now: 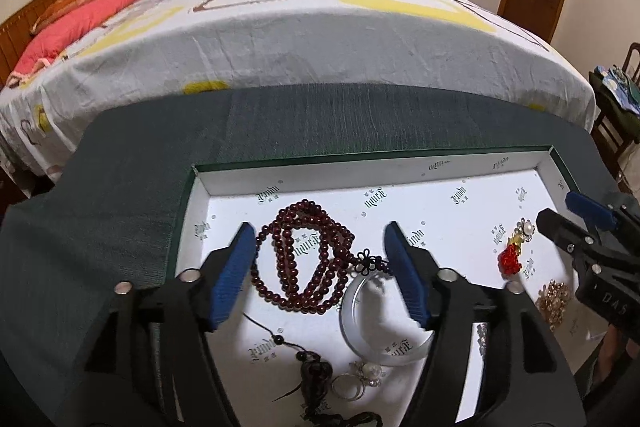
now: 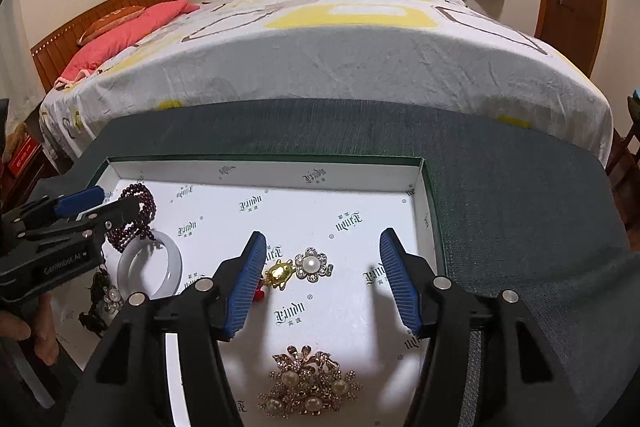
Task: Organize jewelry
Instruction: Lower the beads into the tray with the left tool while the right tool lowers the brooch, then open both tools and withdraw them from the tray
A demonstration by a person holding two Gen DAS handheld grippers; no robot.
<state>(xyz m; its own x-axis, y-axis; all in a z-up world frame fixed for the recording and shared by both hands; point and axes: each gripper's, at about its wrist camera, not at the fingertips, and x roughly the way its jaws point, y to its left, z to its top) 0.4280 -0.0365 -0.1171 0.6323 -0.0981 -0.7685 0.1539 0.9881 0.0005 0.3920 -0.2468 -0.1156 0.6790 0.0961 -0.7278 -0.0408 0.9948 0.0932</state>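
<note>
Nearest the right gripper (image 2: 322,279), a cluster of gold pearl brooches (image 2: 310,383) is seen lying in the white-lined box (image 2: 280,169). Between its widely parted, empty jaws, a gold turtle charm (image 2: 279,273) and a pearl flower brooch (image 2: 313,264) are found. The left gripper (image 1: 322,277) is likewise held wide open, nothing gripped; the dark red bead necklace (image 1: 304,259) and a pale bangle (image 1: 384,327) lie between its fingers. Beyond, a bed (image 2: 360,59) is visible.
</note>
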